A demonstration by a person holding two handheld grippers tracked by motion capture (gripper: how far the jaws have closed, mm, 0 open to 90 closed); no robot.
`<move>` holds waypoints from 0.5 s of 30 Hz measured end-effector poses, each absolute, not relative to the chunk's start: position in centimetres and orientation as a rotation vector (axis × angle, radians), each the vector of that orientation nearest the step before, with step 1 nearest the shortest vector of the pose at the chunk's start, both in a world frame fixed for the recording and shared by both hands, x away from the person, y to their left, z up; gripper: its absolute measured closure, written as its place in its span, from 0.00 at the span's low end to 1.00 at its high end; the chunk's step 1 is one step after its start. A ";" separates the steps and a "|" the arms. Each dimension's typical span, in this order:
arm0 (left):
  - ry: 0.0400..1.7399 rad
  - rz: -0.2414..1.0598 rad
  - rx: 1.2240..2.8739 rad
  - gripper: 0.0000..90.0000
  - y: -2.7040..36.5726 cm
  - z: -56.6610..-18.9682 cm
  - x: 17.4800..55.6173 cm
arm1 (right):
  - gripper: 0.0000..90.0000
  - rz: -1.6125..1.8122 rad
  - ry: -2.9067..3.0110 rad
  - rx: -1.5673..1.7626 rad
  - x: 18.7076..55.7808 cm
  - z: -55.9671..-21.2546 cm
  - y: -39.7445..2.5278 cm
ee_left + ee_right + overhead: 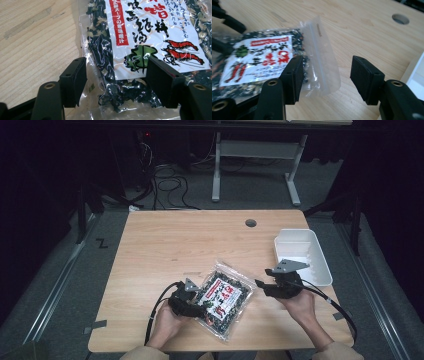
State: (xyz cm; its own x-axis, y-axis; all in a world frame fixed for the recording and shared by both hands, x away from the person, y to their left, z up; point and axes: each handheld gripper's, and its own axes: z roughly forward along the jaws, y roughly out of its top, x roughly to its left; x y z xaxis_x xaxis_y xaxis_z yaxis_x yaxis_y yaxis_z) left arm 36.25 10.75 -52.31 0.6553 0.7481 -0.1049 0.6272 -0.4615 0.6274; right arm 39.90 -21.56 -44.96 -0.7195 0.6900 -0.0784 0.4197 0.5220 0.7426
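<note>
Lying flat near the front edge of the wooden table (165,240), the clear seaweed bag (224,301) sat between both hands in the high view. Left gripper (192,302) touched the bag's left edge; right gripper (270,285) hovered just right of it, apart from it. White tray (320,265) stood at the right edge, cable hole (250,223) at the far side.

Left gripper view: left gripper (116,82) was spread wide, jaws straddling the bag's (140,37) near end, dark flakes and printed label between them, not pinched.

Right gripper view: right gripper (325,75) was released too, jaws wide apart. Bag (262,57) lay on the left, its clear sealed strip reaching just past the left jaw into the gap. Tray (417,75) corner showed at right, hole (400,18) far off.
</note>
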 end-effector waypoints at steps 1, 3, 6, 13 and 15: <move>1.068 0.243 2.224 0.37 10.7 -52.3 36.3 | 0.50 1.019 2.415 0.927 40.5 -45.2 -21.4; 1.090 0.220 2.220 0.35 10.8 -52.4 36.4 | 0.49 1.030 2.441 0.988 41.5 -45.7 -21.0; 1.104 0.212 2.216 0.33 10.9 -52.4 36.6 | 0.48 1.044 2.480 1.059 42.8 -46.3 -20.3; 1.126 0.253 2.215 0.33 11.3 -52.3 36.7 | 0.47 1.003 2.510 1.129 43.5 -47.7 -19.1; 1.137 0.254 2.208 0.33 11.5 -52.4 36.9 | 0.47 0.984 2.514 1.125 43.6 -47.9 -19.0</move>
